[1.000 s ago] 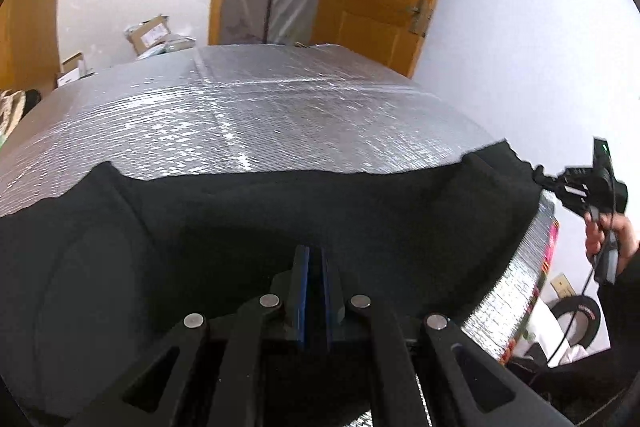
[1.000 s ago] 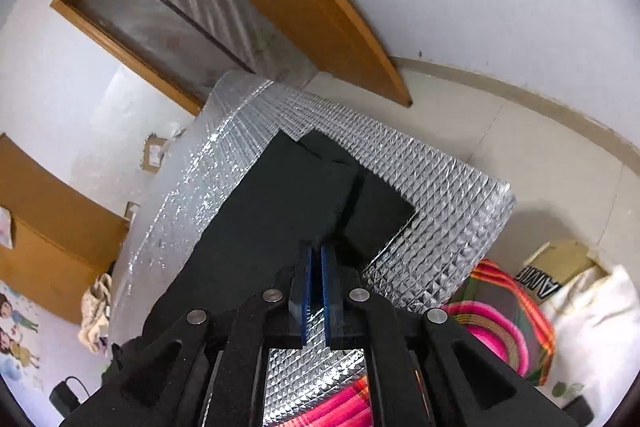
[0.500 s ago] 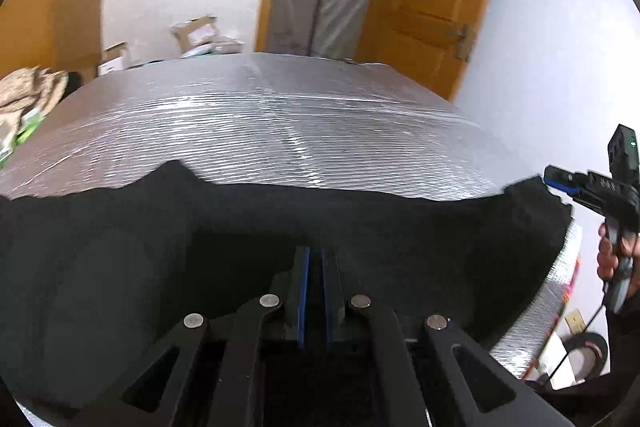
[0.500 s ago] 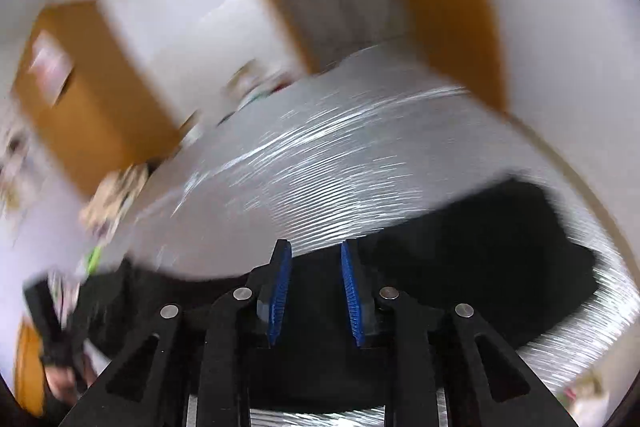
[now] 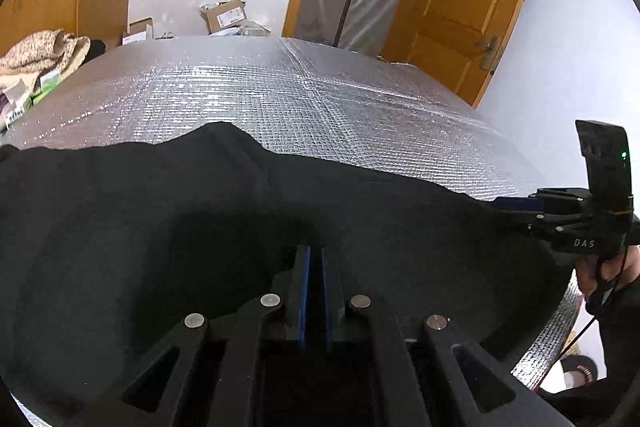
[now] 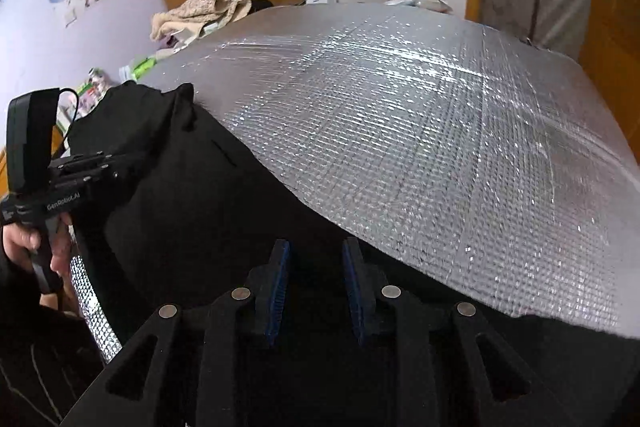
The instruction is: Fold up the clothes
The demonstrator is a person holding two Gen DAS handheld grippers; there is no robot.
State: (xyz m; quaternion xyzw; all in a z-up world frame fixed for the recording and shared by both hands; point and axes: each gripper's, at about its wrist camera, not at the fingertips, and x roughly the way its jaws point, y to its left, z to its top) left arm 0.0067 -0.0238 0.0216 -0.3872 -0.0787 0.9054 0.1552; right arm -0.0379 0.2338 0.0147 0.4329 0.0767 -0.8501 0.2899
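- Left gripper [image 5: 314,267] has its blue pads nearly together, pinching the near edge of the black garment [image 5: 160,219].
- Right gripper [image 6: 316,267] stands half open over the cloth, pads not pressing anything.
- Garment lies across the near part of the silver mat [image 6: 420,131].
- Beige cloth [image 6: 200,13] sits far left.

Silver quilted foil surface [image 5: 320,95], wide, faintly creased. Black garment [image 5: 160,211] spread flat along near edge, directly under both grippers' fingers; bare foil beyond, ahead of fingertips.
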